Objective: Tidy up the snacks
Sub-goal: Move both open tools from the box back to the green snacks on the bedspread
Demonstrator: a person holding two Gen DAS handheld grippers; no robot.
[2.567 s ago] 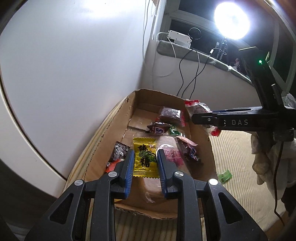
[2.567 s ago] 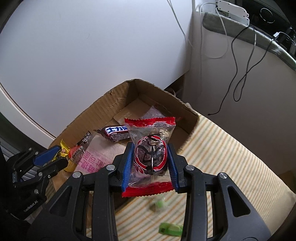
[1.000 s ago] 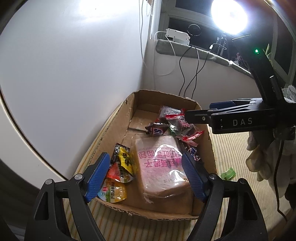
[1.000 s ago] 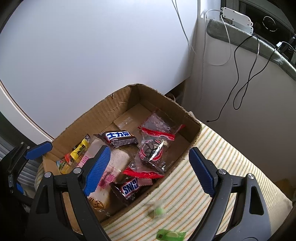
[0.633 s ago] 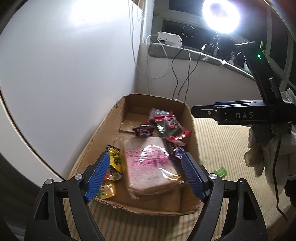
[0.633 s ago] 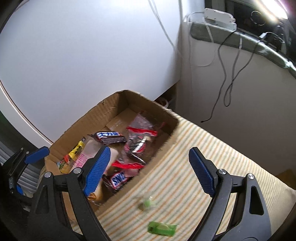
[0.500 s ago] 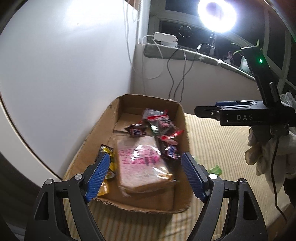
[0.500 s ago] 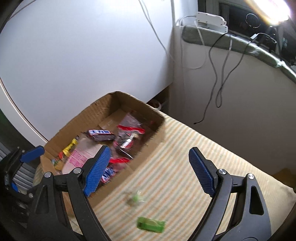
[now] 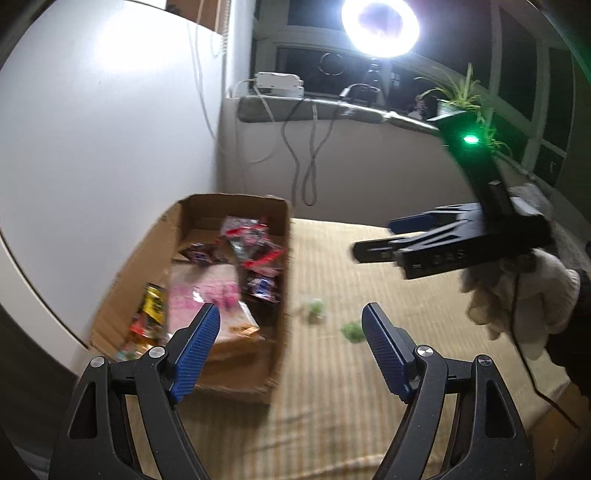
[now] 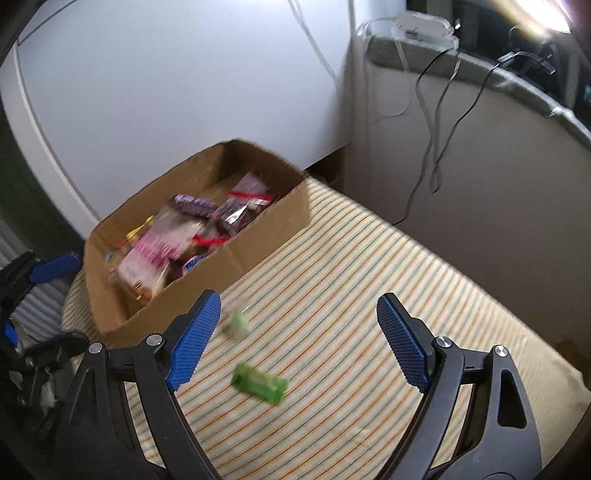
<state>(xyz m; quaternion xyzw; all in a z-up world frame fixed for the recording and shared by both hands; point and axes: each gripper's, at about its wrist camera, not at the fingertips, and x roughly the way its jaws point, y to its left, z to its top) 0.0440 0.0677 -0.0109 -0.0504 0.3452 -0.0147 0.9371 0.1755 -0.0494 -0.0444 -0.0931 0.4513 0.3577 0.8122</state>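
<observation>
A cardboard box point(image 9: 277, 280) point(image 10: 258, 243) on the striped mat holds several snacks: a pink bread pack point(image 10: 155, 251) point(image 9: 207, 295), a yellow packet point(image 9: 153, 302), red-edged clear packs point(image 9: 255, 243) and chocolate bars. Two green candies lie on the mat right of the box: a small one point(image 10: 240, 323) point(image 9: 314, 308) and a longer one point(image 10: 260, 382) point(image 9: 352, 330). My left gripper point(image 9: 290, 354) is open and empty, over the box's right wall. My right gripper point(image 10: 299, 347) is open and empty above the candies; it also shows in the left wrist view point(image 9: 402, 236).
The box stands against a white wall point(image 10: 166, 92). Cables point(image 10: 432, 122) hang from a sill with a power strip point(image 10: 421, 22). A bright ring lamp point(image 9: 380, 26) shines above. The striped mat point(image 10: 369, 295) stretches right of the box. Both views are motion-blurred.
Both grippers opened and left their snacks in the box, the yellow packet from the left, the red-edged pack from the right. Both then swung right and back, toward the green candies.
</observation>
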